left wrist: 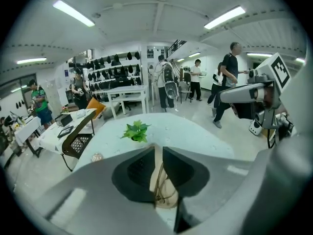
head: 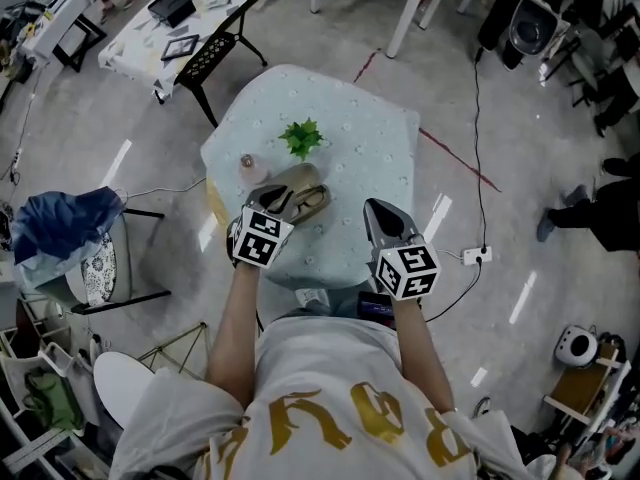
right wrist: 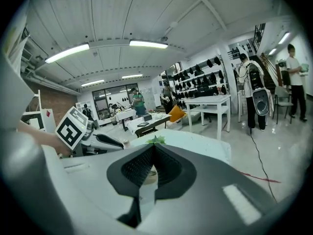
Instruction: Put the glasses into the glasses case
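Left gripper (head: 275, 197) is clenched on the case (head: 298, 182). In the left gripper view its jaws stand almost together at the tips (left wrist: 156, 149), with a beige strip of the case (left wrist: 159, 177) pinched in the narrow gap. The thin brown frame of the glasses (left wrist: 164, 192) shows just below the pinch, against the beige; they look to lie in the open case, though I cannot tell how fully they are seated. In the head view the case sits open on the table (head: 375, 173), right at the left gripper's tip. The glasses (head: 313, 205) are in its half nearer the person, just right of the jaws.

Right gripper (head: 372, 206) is closed and empty. In the right gripper view its jaws meet at the tips (right wrist: 153, 147) with nothing held. A small bit of beige shows through the gap lower down, behind the jaws and not gripped. It hovers over the near part of the table, to the right of the case and apart from it. Each gripper shows at the side of the other's view, and they do not touch.

The plant (head: 302, 136) stands on the table beyond both grippers, straight ahead of the left one (left wrist: 136, 131) and just above the right one's closed tips (right wrist: 155, 140). The jar (head: 250, 166) is ahead and left of the left gripper (left wrist: 97, 157), near the case, on the table's left side.
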`<state>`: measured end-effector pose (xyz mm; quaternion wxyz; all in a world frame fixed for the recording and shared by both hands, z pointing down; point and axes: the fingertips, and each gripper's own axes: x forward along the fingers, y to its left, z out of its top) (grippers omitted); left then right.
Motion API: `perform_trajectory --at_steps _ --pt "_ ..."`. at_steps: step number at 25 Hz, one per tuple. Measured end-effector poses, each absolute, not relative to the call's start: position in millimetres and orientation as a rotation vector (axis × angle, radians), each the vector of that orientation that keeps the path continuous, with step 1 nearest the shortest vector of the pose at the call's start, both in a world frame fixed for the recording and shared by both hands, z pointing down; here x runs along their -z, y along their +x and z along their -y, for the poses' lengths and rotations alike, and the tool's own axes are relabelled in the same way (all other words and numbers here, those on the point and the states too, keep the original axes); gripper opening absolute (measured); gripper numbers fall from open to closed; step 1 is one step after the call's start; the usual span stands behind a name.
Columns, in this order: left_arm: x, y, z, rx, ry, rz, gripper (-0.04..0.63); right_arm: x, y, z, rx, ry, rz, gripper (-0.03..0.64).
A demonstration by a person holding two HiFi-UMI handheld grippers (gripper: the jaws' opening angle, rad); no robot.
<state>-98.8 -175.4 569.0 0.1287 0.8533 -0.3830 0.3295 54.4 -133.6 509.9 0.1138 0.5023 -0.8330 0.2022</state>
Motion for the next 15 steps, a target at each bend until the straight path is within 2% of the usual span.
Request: perform_trajectory --at_steps 7,15 --pt "-528 -115 155 -0.717 2.495 1.200 0.003 -488 41 125 -0.536 1.467 2.489 0.023" --pt "-492 -116 146 -0.319 2.443 1.160 0.000 -475 34 122 -0.478 1.485 2.516 0.023"
